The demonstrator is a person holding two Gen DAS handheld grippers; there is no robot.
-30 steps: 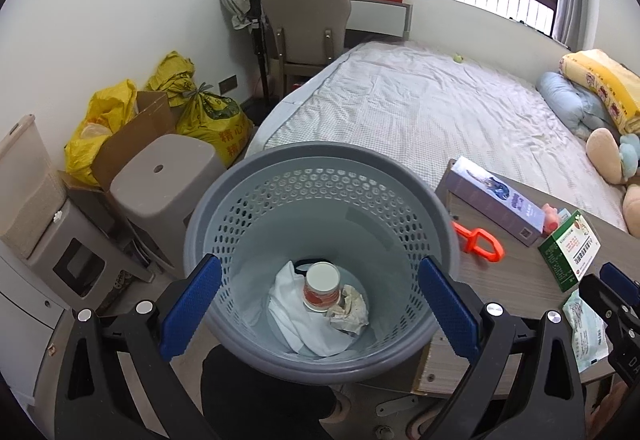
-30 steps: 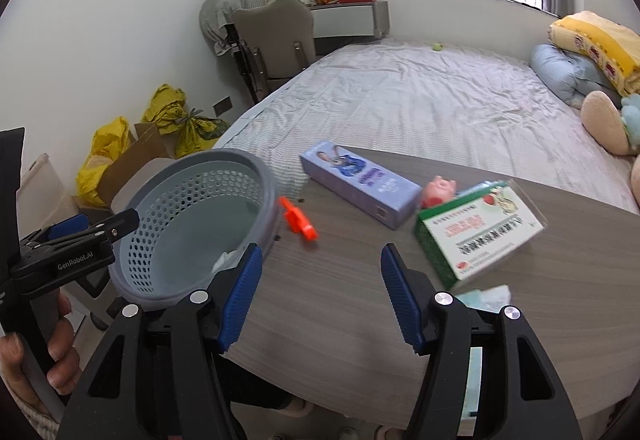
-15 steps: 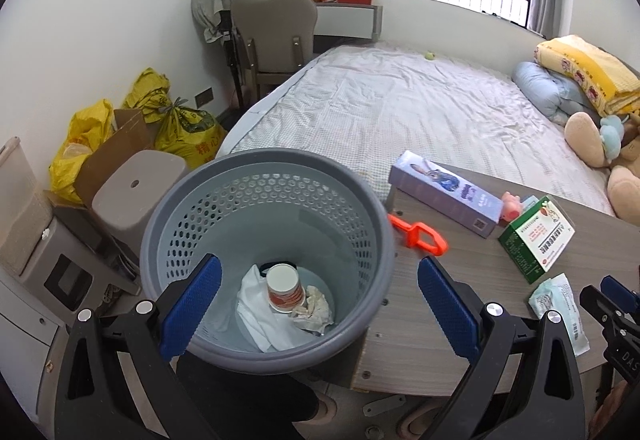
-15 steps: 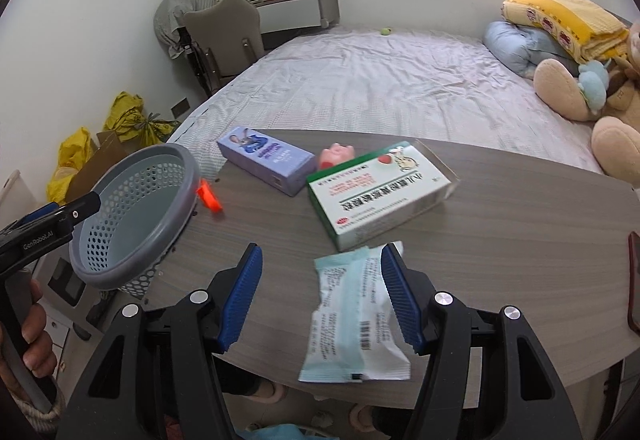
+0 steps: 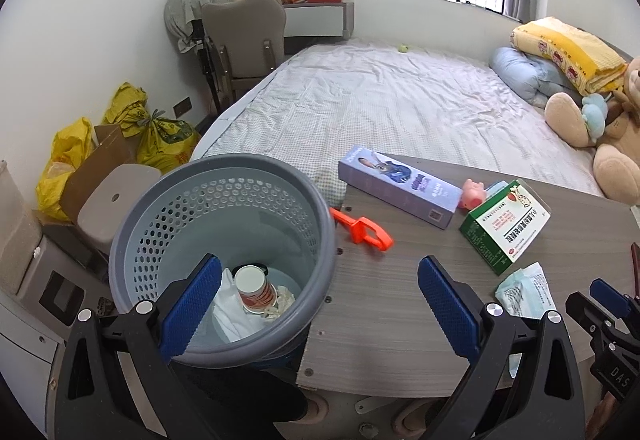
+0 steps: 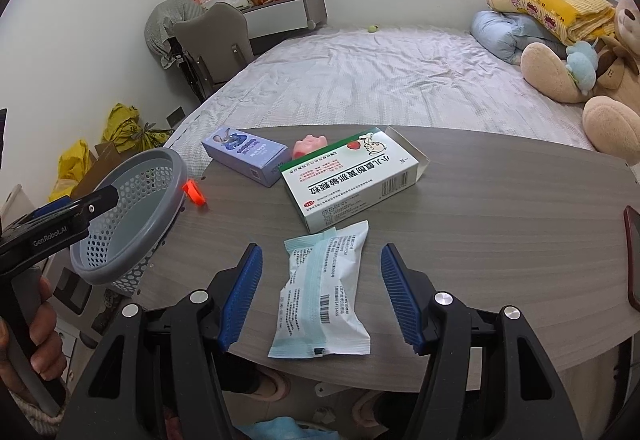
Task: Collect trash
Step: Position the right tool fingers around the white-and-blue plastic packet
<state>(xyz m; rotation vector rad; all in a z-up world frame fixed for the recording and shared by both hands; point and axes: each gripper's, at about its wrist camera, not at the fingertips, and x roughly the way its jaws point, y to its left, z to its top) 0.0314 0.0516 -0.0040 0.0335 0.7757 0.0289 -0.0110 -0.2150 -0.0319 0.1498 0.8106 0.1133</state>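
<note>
A grey perforated waste basket stands beside the wooden table's left end; it holds a cup and crumpled white paper. It also shows in the right wrist view. On the table lie a pale blue-white wipes packet, a green-white medicine box, a purple box, a pink toy and an orange clip. My right gripper is open, its jaws either side of the packet. My left gripper is open and empty over the basket's right rim and the table edge.
A bed lies behind the table, with pillows and a teddy bear. A chair, a grey stool and yellow bags stand on the left. A dark phone lies at the table's right edge.
My right gripper has swung right from the basket side and come down over the wipes packet. My left gripper has shifted right, so the basket now sits left in its view.
</note>
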